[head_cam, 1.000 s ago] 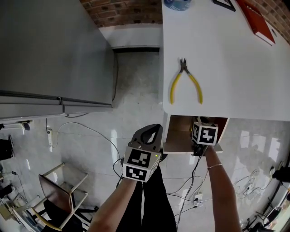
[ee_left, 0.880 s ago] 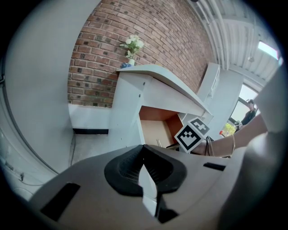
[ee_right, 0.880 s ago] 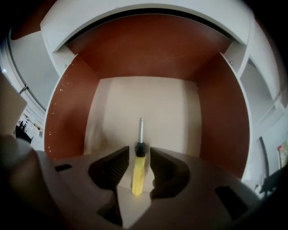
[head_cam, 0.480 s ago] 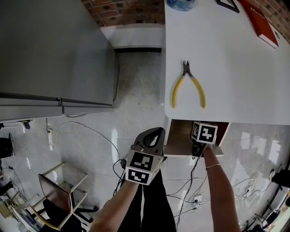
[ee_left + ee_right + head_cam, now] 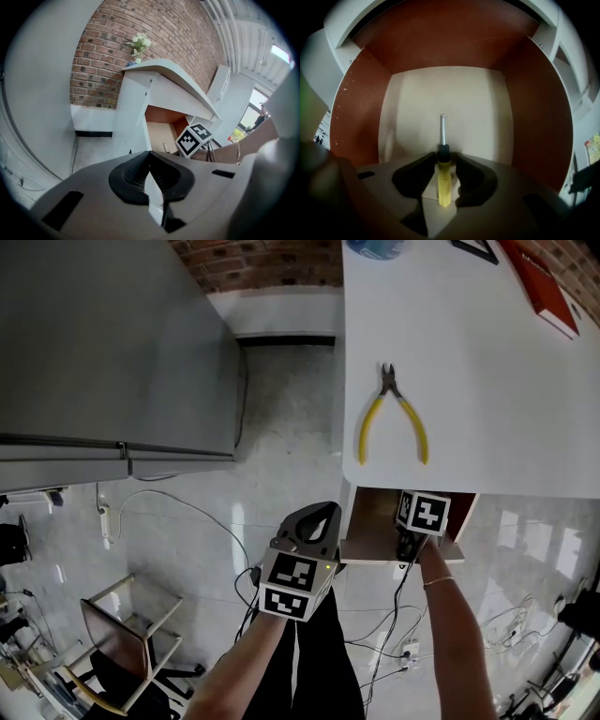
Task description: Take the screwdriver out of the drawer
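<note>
The screwdriver (image 5: 444, 185) has a yellow handle, a black collar and a short metal shaft. It lies on the pale floor of the open drawer (image 5: 473, 108), shaft pointing to the back. My right gripper (image 5: 443, 157) is inside the drawer, shut on the screwdriver's handle just behind the collar. In the head view only the right gripper's marker cube (image 5: 422, 512) shows, at the drawer (image 5: 367, 526) mouth under the white table (image 5: 487, 381); the screwdriver is hidden there. My left gripper (image 5: 322, 514) hangs shut and empty, left of the drawer.
Yellow-handled pliers (image 5: 394, 418) lie on the table near its front edge, and a red book (image 5: 539, 282) lies at the far right. A grey cabinet (image 5: 103, 352) fills the left. Cables (image 5: 403, 615) trail on the tiled floor below the drawer.
The right gripper has edged slightly deeper into the drawer. The left gripper has hardly moved.
</note>
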Motion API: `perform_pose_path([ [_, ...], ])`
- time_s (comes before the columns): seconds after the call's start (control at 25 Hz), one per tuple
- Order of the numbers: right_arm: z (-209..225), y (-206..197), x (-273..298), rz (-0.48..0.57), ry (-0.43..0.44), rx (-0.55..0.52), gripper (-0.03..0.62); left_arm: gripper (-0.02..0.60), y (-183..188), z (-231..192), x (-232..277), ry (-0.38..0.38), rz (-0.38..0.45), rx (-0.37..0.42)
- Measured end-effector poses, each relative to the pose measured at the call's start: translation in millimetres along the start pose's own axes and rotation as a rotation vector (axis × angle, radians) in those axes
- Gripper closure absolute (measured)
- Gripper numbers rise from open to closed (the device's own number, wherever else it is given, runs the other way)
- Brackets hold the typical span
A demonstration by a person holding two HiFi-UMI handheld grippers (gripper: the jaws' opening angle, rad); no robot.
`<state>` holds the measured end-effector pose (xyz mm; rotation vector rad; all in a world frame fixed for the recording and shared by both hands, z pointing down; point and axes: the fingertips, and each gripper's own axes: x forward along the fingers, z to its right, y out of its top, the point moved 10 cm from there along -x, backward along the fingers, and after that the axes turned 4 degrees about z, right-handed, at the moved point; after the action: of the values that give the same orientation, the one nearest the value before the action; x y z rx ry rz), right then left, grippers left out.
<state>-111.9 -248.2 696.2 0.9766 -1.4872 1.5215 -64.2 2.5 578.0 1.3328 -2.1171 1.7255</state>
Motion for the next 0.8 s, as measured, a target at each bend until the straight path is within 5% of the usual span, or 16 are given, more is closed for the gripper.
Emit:
perform_pose_path([
  [0.8, -7.5, -0.2, -2.3, 0.002, -0.006, -0.013, 0.515, 0.588, 2.2, -6.3, 0.3, -0.003, -0.006, -0.02],
])
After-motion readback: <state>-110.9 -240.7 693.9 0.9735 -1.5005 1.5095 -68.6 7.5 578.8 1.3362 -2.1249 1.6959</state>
